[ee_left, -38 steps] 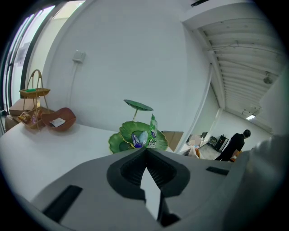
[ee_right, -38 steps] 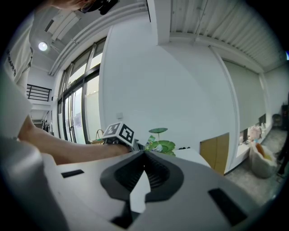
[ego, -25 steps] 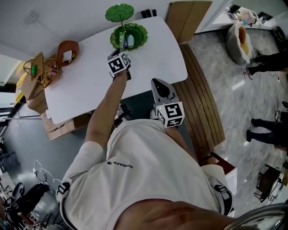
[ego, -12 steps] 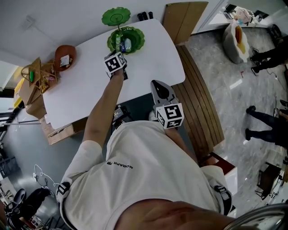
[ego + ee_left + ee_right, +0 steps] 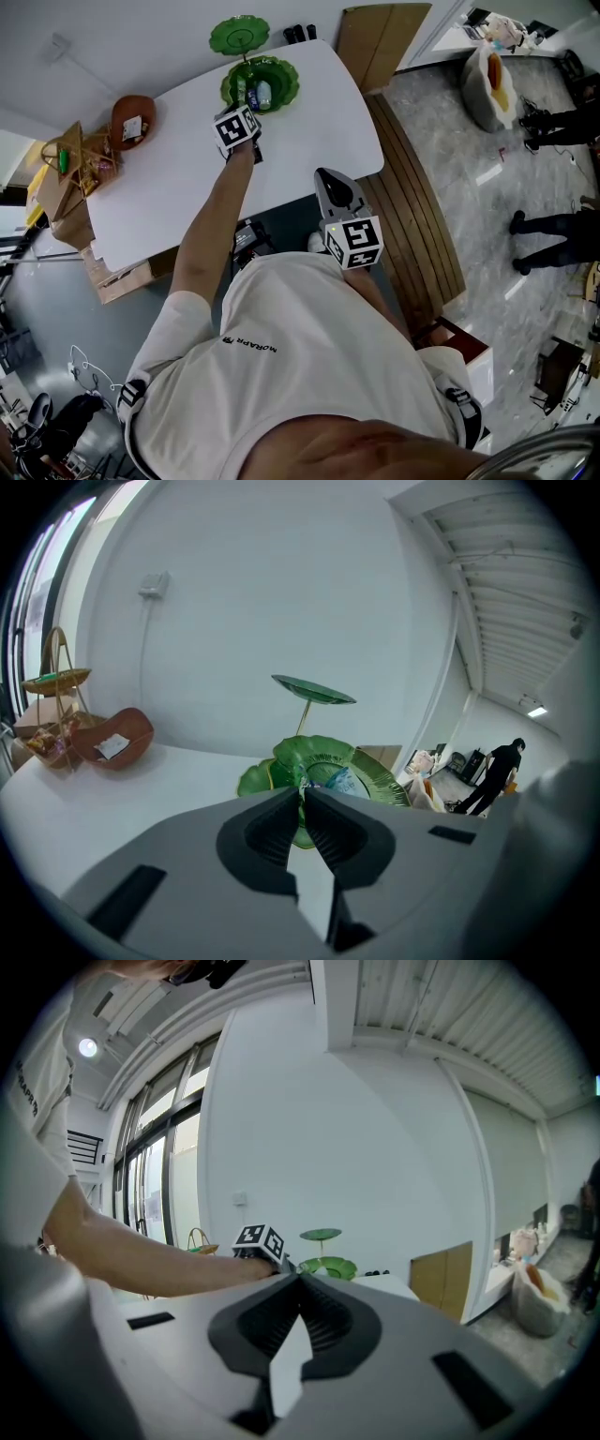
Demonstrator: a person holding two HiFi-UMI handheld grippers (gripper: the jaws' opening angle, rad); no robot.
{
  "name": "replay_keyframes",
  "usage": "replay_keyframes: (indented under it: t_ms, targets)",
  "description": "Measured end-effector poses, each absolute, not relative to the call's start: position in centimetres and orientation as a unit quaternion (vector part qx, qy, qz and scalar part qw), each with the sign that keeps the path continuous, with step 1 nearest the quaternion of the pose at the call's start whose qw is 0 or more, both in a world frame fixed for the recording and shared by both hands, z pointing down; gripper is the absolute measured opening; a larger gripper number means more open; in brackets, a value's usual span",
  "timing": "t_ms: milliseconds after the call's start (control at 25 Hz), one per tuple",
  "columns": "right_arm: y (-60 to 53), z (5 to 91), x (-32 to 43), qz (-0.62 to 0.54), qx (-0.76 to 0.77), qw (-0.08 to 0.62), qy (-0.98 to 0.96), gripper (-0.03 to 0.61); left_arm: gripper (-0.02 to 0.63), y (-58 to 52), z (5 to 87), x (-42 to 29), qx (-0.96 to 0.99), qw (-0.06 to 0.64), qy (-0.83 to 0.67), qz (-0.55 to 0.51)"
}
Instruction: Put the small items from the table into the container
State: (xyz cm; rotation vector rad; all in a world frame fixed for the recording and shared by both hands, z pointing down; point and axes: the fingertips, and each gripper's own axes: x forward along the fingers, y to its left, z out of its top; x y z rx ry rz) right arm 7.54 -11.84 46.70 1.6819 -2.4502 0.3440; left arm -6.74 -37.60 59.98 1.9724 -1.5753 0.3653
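Left hand-held gripper [image 5: 304, 797] closed, empty, near green leaf-shaped plastic dish [image 5: 281, 84] at upper centre, small items [image 5: 259, 92] inside; right hand-held gripper [image 5: 298, 1283] closed, empty; no loose items seen on white surface [image 5: 309, 131]; task judged nearly complete

The green leaf-shaped container [image 5: 286, 77] is sitting upright at the far end of the white worktop [image 5: 319, 122], with its smaller green dish [image 5: 239, 35] standing above it on a thin stalk. A pale blue packet [image 5: 266, 92] is lying inside, another small item [image 5: 246, 91] resting just beside it.
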Motion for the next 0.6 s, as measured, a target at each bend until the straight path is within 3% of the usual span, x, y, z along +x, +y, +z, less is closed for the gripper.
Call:
replay_keyframes:
  t_ms: [600]
  targets:
    - [-11.6,46.3,6.9,0.109,0.553,0.071,-0.823,0.006,0.055,-36.4,57.5,-6.4,0.763,0.238,-0.582,0.148]
